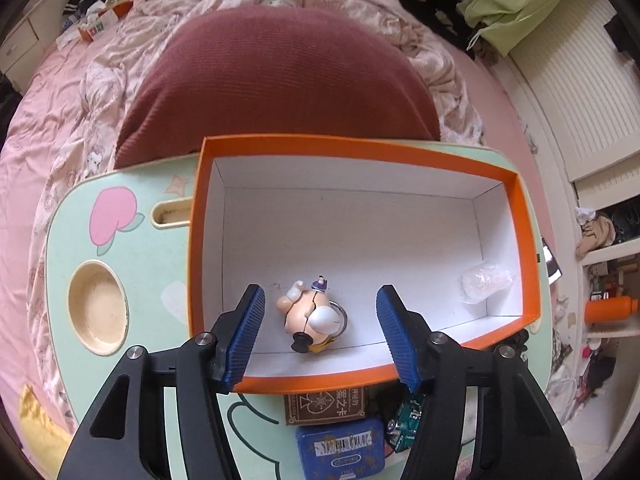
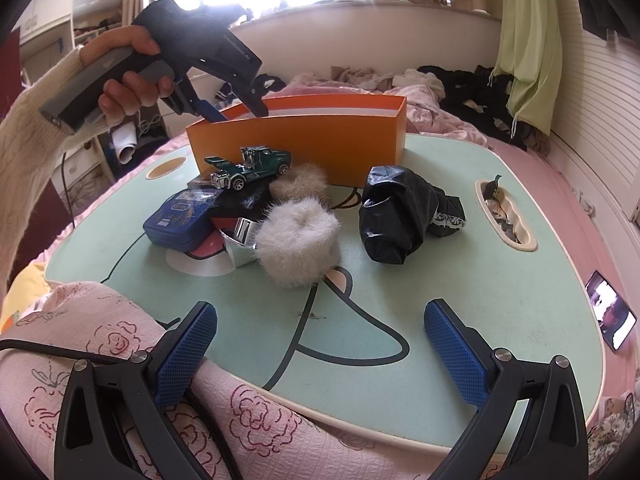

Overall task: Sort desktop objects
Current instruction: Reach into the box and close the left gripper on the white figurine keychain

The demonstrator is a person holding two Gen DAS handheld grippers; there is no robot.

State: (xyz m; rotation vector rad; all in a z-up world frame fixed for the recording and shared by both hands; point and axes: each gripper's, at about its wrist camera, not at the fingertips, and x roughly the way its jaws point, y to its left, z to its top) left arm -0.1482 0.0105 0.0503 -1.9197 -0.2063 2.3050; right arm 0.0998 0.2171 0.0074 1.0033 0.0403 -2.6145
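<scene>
My left gripper point(image 1: 320, 294) points down into the orange box point(image 1: 360, 148), open, with a small figurine keychain point(image 1: 308, 316) lying on the white floor between its blue pads and touching neither. A crumpled clear plastic piece point(image 1: 486, 280) lies in the box's right corner. The right wrist view shows a hand holding the left gripper point(image 2: 236, 114) over the orange box point(image 2: 300, 140). In front of the box lie a green toy car point(image 2: 248, 166), a blue tin point(image 2: 176, 220), two furry scrunchies point(image 2: 298, 240) and a black bag point(image 2: 396, 216). My right gripper point(image 2: 320, 308) is open and holds nothing, near the table's front edge.
The mint lap table point(image 2: 440, 320) sits on a bed with pink bedding. A shiny silver piece point(image 2: 240, 240) leans by the white scrunchie. A brown card box point(image 1: 326, 404) lies by the tin. The table has a cup recess point(image 1: 98, 304) and a slot point(image 2: 504, 212) with small items. A phone point(image 2: 610, 316) lies right of the table.
</scene>
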